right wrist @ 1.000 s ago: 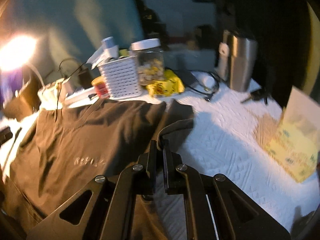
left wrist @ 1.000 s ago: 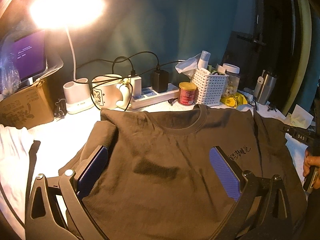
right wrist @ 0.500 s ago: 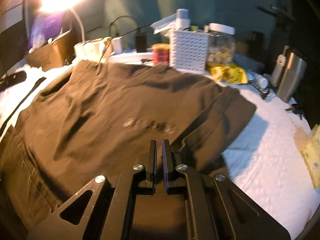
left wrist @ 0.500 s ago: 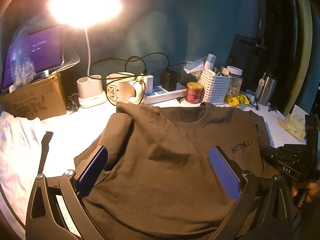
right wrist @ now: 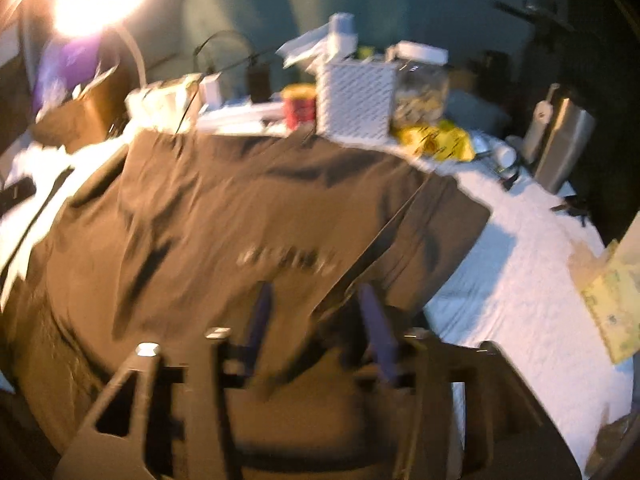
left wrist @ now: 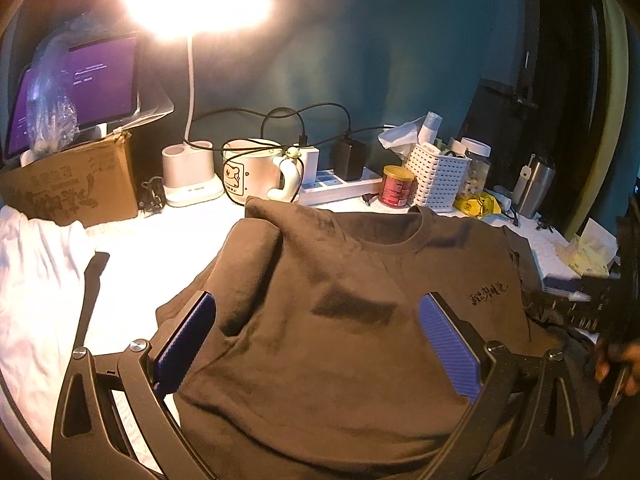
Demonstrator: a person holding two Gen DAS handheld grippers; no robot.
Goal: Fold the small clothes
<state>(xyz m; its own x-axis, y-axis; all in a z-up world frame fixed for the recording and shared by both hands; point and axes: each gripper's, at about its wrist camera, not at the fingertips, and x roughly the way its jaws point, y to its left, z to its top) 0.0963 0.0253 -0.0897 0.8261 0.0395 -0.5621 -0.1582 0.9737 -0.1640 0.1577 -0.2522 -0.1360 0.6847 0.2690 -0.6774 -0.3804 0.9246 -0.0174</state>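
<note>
Nearest the left camera: left claw (left wrist: 316,340) spread wide over the shirt (left wrist: 360,320), blue pads (left wrist: 186,342) clear of the cloth, nothing gripped. Right claw (right wrist: 316,320) blurred, jaws opening, shirt's side edge between the pads (right wrist: 376,328) but not pinched. Hand (left wrist: 616,360) at the far right edge of the left view.

Shirt spread front-up across the surface (right wrist: 500,272), collar toward the wall, chest print (left wrist: 486,293) legible. Left sleeve (left wrist: 248,264) folded in over the body; right sleeve (right wrist: 436,232) lying flat, its edge on bare white cover.

Open room: bare white strip left of the shirt, running to a white cloth (left wrist: 36,280); broad bare patch right of the shirt, bounded by a yellow pack (right wrist: 616,308).

Beyond the collar, crowded back edge: box (left wrist: 72,184), lamp base (left wrist: 190,172), mug (left wrist: 252,172), power strip (left wrist: 340,190), red can (left wrist: 396,186), white basket (left wrist: 438,178), jar (left wrist: 478,164), steel tumbler (left wrist: 534,184). Collar edge just beside the can and basket.
</note>
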